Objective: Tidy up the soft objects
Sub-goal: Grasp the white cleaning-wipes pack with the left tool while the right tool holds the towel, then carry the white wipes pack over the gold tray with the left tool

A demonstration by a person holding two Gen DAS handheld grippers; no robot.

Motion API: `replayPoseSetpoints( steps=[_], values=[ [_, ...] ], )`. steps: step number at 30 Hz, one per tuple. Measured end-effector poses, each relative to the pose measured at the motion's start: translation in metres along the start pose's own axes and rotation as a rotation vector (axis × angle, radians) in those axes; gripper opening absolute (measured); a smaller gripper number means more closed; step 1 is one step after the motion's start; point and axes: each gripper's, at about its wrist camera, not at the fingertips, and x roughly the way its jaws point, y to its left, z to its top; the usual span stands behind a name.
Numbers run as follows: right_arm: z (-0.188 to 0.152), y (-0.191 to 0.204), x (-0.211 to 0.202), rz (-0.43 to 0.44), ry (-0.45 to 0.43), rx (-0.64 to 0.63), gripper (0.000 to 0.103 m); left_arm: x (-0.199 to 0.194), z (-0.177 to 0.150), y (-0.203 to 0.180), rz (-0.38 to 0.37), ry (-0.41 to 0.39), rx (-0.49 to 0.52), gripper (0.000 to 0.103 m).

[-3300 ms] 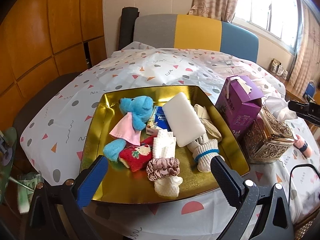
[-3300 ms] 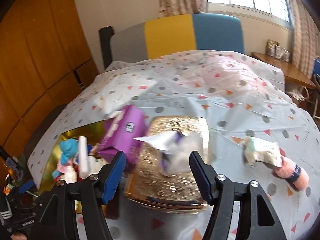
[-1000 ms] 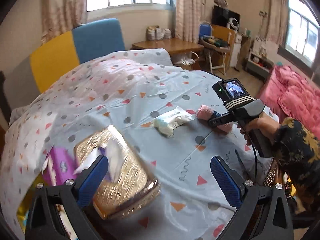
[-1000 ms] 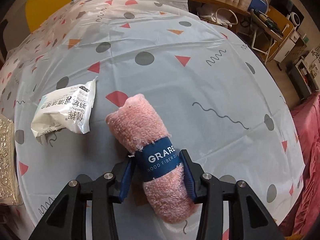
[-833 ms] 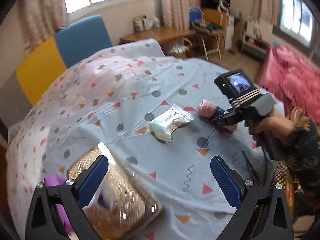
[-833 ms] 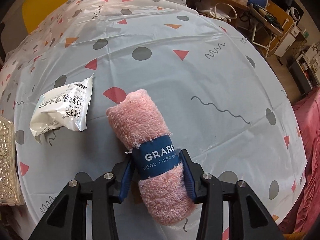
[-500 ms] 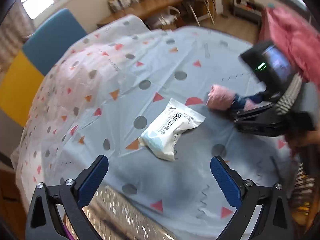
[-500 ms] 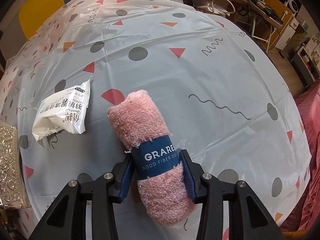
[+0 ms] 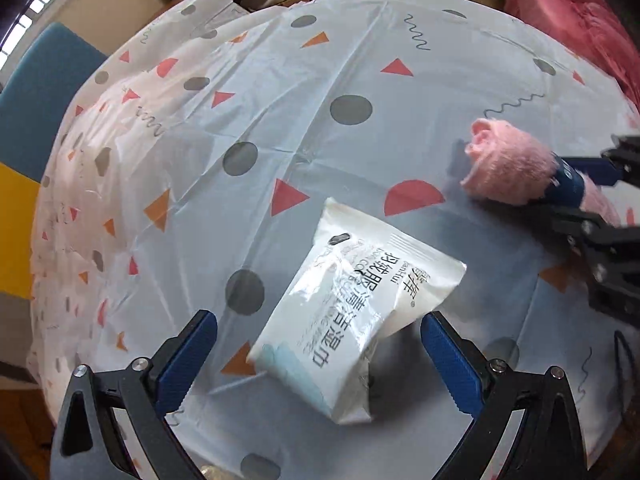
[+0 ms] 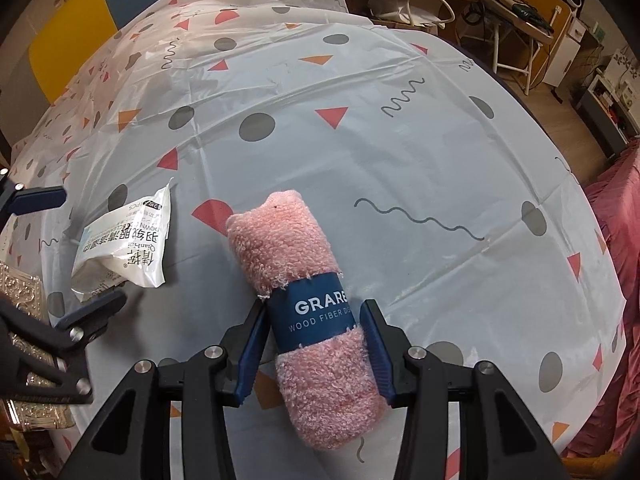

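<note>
A rolled pink towel point(image 10: 280, 240) with a dark blue paper band lies on the patterned tablecloth. My right gripper point(image 10: 314, 320) is shut on it at the band, one pad on each side. The same roll point(image 9: 508, 168) and right gripper point(image 9: 576, 192) show at the right edge of the left wrist view. A white plastic packet point(image 9: 360, 308) with black print lies flat to the left of the roll. My left gripper point(image 9: 316, 328) hangs open just above it, pointing steeply down, fingers wide on either side and not touching. The packet point(image 10: 128, 248) also shows in the right wrist view.
An ornate gold tissue box point(image 10: 20, 300) stands at the left, close to the packet. A yellow and blue chair back point(image 10: 80, 8) is behind the round table point(image 10: 400, 140). Pink bedding point(image 10: 616, 280) and wooden furniture lie beyond the right edge.
My left gripper has swung from the tissue box side across the table and dropped low over the white packet. The right gripper stays on the pink roll, barely moved.
</note>
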Motion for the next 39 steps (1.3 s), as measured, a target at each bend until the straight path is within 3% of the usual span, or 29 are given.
replayPoseSetpoints(
  steps=[2,3,6,12,15,27,31,36,39],
  values=[
    [0.001,0.001,0.001,-0.003,-0.003,-0.005,0.047,0.008,0.003,0.004,-0.019,0.011,-0.036,0.086],
    [0.002,0.002,0.001,-0.005,-0.004,-0.008,0.047,0.013,0.003,0.006,-0.037,0.025,-0.063,0.074],
    [0.001,0.003,0.001,-0.014,-0.010,-0.010,0.047,0.014,0.000,0.014,-0.117,0.032,-0.162,0.061],
    [0.001,0.010,0.003,-0.020,-0.008,-0.049,0.041,0.008,-0.017,0.012,-0.149,0.058,-0.304,0.060],
    [0.000,0.012,0.008,-0.006,0.024,-0.060,0.041,0.002,-0.030,0.002,-0.128,0.060,-0.350,0.060],
    [-0.010,0.019,0.011,-0.012,0.026,-0.079,0.043,-0.031,-0.116,-0.042,-0.108,-0.080,-0.567,0.059],
    [-0.013,0.024,0.012,-0.022,0.019,-0.101,0.046,-0.036,-0.138,-0.053,-0.095,-0.160,-0.588,0.064],
    [-0.019,0.030,0.015,-0.029,0.011,-0.110,0.046,-0.036,-0.148,-0.055,-0.094,-0.183,-0.580,0.073],
    [-0.022,0.034,0.015,-0.041,0.003,-0.123,0.046,-0.035,-0.147,-0.056,-0.138,-0.193,-0.580,0.081]
  ],
)
